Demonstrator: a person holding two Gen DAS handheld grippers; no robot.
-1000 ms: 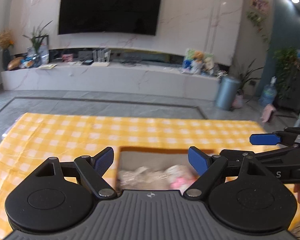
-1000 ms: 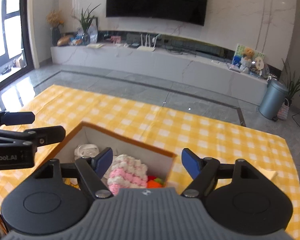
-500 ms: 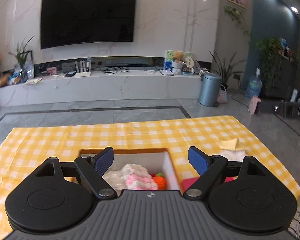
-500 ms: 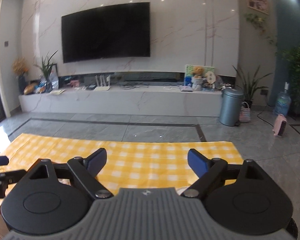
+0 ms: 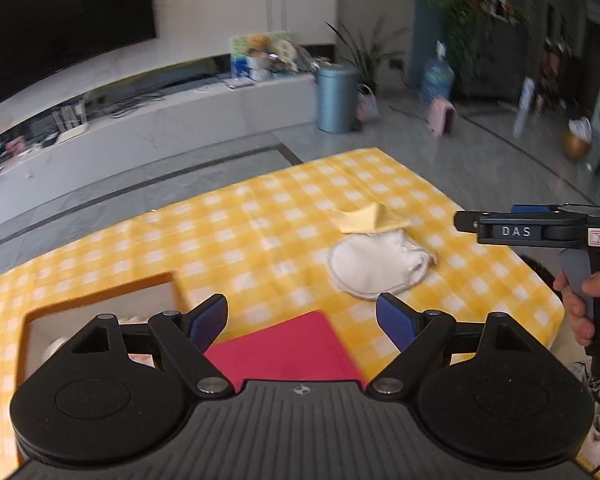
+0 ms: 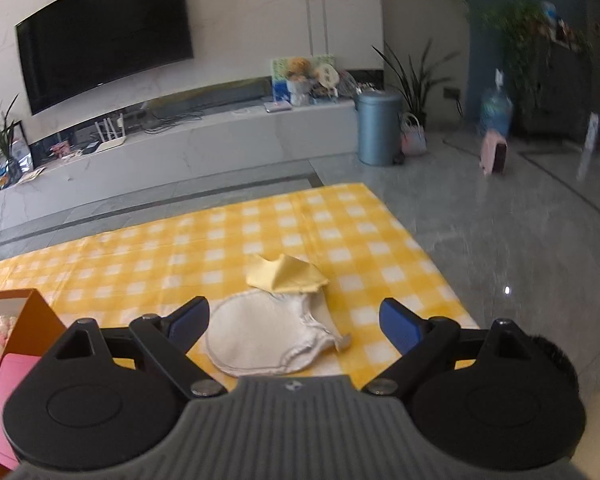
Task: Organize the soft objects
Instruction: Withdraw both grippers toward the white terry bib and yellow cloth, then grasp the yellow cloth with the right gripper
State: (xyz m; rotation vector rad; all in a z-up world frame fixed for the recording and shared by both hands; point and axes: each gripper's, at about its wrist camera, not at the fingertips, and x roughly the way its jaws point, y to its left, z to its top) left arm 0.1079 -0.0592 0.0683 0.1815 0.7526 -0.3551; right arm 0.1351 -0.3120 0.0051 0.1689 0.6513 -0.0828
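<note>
A white round cloth (image 6: 266,338) lies on the yellow checked tablecloth (image 6: 180,264), with a yellow folded cloth (image 6: 286,276) touching its far edge. Both also show in the left wrist view, white (image 5: 376,270) and yellow (image 5: 370,220). My right gripper (image 6: 294,320) is open and empty, just above and short of the white cloth. My left gripper (image 5: 302,320) is open and empty above a red flat cloth (image 5: 284,350). An open cardboard box (image 5: 100,300) at the left holds soft toys, mostly hidden. The right gripper's body (image 5: 540,230) shows at the right edge of the left wrist view.
The table's right edge (image 6: 432,264) drops to a grey tiled floor. The box flap (image 6: 32,320) and a pink sheet (image 6: 8,396) sit at my right gripper's left. A TV wall, a low marble shelf and a blue bin (image 6: 378,128) stand behind.
Both grippers have swung right, away from the box and towards the white and yellow cloths. The box has slid to the left of both views. Both stay open.
</note>
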